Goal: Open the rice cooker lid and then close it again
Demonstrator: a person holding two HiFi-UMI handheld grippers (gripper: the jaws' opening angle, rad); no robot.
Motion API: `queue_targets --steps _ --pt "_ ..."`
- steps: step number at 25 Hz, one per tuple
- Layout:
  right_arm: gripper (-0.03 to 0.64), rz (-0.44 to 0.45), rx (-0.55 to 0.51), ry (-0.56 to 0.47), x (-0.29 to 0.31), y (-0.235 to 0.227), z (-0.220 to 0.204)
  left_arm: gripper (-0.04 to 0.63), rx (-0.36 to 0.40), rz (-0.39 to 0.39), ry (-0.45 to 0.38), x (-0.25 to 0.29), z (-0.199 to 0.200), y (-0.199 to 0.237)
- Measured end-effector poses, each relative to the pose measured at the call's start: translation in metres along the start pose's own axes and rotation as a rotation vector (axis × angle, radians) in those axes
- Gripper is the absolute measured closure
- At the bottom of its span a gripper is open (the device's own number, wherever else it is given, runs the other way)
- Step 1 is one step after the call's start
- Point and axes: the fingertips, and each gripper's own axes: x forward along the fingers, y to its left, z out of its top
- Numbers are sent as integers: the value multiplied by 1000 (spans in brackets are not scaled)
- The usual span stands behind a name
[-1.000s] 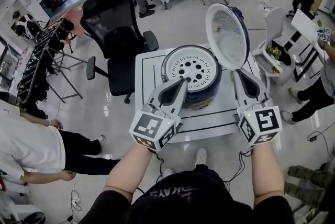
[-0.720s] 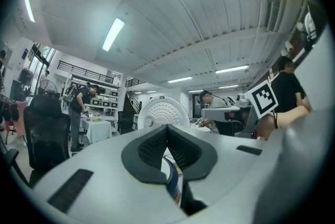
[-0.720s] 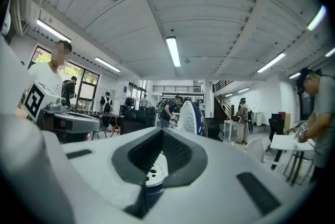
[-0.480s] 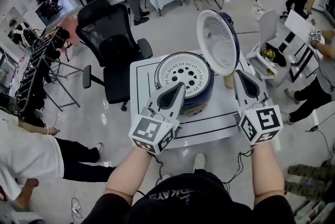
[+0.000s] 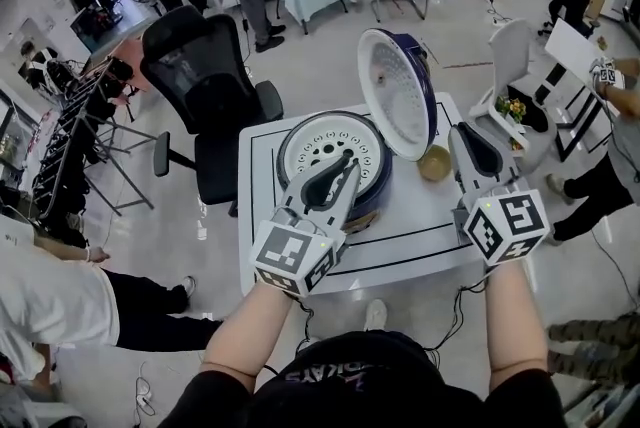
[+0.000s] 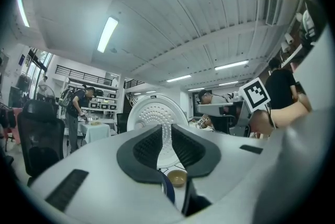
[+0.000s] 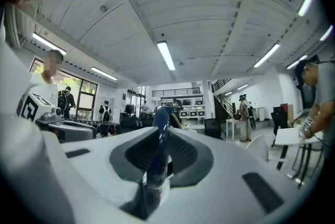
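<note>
risk: lid [image 5: 395, 91] stands wide open, nearly upright, so a careless shove could slam it or scoot the cooker [image 5: 310, 151] across the table [image 5: 420, 226] | look: navy shell, white dimpled inside | where: mid-table, bowl [image 5: 435, 163] beside | left gripper [image 5: 348, 163]: jaws just cracked apart, empty, over cooker's front | right gripper [image 5: 466, 132]: ditto, empty, just right of lid

The cooker [image 5: 374, 206] is dark blue; its lid [image 5: 395, 91] is white inside, dotted with holes. Tabletop [image 5: 420, 216]: white, black lines. Bowl [image 5: 434, 163]: tan. The left tool [image 5: 350, 163] and right tool [image 5: 462, 130] are pale grey, with black pads and black-and-white square markers.
</note>
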Motion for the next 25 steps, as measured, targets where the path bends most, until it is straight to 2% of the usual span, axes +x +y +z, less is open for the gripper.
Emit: queue_targets --steps 3,14,18,25 --pt "548 24 1 11 10 -14 -3 515 6 8 3 14 0 -4" --pt "473 122 18 70 58 -51 -20 397 20 46 7 49 -1 -13" --pt "437 154 13 98 80 -56 -25 331 29 56 16 53 -1 -14" --pt "418 179 -4 156 114 -63 -33 299 41 52 26 51 3 -14"
